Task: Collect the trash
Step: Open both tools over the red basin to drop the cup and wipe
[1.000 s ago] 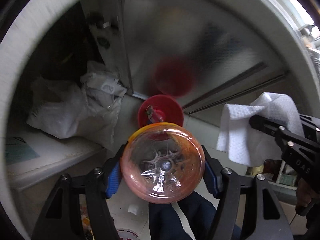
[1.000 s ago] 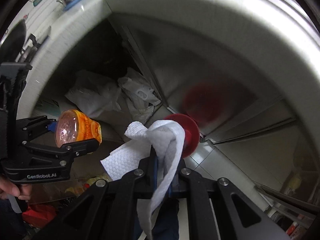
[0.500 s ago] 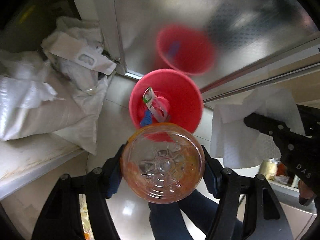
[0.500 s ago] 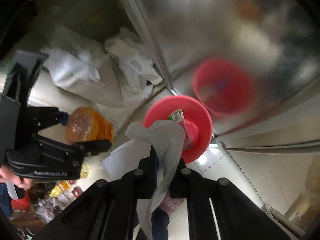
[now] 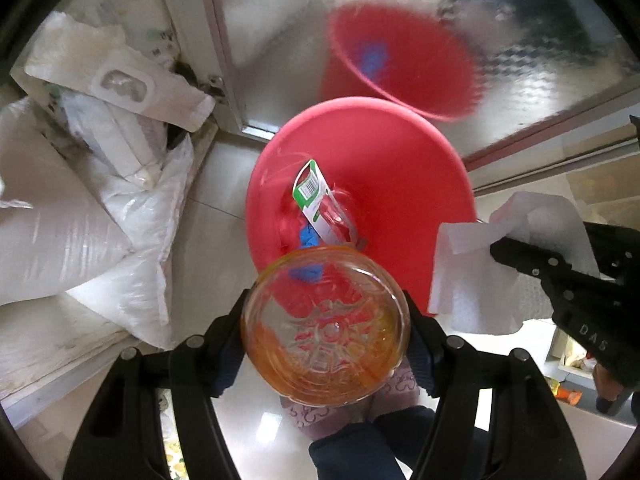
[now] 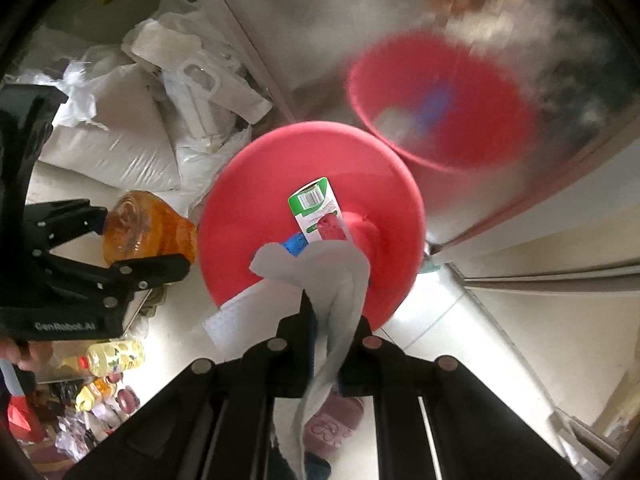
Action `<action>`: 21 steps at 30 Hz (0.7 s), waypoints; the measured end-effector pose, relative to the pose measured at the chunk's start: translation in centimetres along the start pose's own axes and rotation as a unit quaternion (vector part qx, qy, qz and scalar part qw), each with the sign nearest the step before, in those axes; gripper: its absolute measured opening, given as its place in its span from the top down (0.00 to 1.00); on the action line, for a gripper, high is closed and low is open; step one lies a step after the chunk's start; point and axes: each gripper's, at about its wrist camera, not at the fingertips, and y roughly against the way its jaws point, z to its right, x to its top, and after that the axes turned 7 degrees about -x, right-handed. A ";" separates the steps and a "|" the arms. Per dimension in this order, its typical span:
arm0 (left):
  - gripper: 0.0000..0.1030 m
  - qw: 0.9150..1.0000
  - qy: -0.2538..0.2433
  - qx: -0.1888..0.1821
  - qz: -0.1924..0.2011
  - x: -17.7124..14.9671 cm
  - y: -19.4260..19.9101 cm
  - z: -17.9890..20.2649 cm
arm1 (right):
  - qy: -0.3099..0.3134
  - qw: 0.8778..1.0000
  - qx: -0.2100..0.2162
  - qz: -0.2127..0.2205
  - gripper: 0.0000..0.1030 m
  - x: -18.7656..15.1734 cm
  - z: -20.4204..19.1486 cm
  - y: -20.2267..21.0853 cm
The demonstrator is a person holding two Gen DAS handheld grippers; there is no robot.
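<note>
A red bucket point(image 5: 408, 184) stands on the tiled floor against a shiny metal door; it also shows in the right wrist view point(image 6: 244, 208). Inside lie a green-and-white carton point(image 5: 310, 196) and a blue scrap point(image 5: 310, 236). My left gripper point(image 5: 326, 330) is shut on an orange-tinted clear plastic bottle point(image 5: 326, 336), held bottom-forward just above the bucket's near rim; the bottle shows in the right wrist view point(image 6: 144, 228). My right gripper point(image 6: 326, 320) is shut on a white paper towel point(image 6: 340, 280), held over the bucket's near edge; the towel also shows in the left wrist view point(image 5: 476, 280).
White plastic sacks and bags point(image 5: 80, 208) are piled on the floor left of the bucket. The metal door point(image 5: 520, 40) mirrors the bucket. Bottles and clutter point(image 6: 112, 360) lie on the floor at lower left. A pink slipper point(image 6: 332, 420) is below my right gripper.
Both grippers have come down and closer to the red bucket, which now looks much larger. The bottle and the paper towel stay gripped.
</note>
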 end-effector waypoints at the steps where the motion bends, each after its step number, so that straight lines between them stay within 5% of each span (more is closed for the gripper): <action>1: 0.36 1.000 0.004 -0.016 -0.007 0.1 -0.5 -0.1 | 0.000 1.000 -0.001 0.000 0.93 0.1 -0.1 -0.5; 11: 0.36 1.000 0.005 -0.006 0.011 0.8 -2.7 -0.8 | 0.001 1.000 -0.018 0.007 0.91 0.9 0.8 -4.0; 17: 0.26 1.000 0.001 0.011 0.003 1.0 -3.3 -1.2 | -0.006 1.000 -0.004 0.022 0.59 1.0 1.7 -4.7; 19: 0.26 1.000 0.003 0.009 0.004 0.9 -2.8 -1.3 | -0.012 0.999 -0.007 0.029 0.33 1.1 1.8 -4.4; 21: 0.23 1.000 0.002 0.002 0.012 0.8 -2.1 -1.5 | -0.017 0.999 -0.017 0.047 0.24 1.2 1.8 -3.5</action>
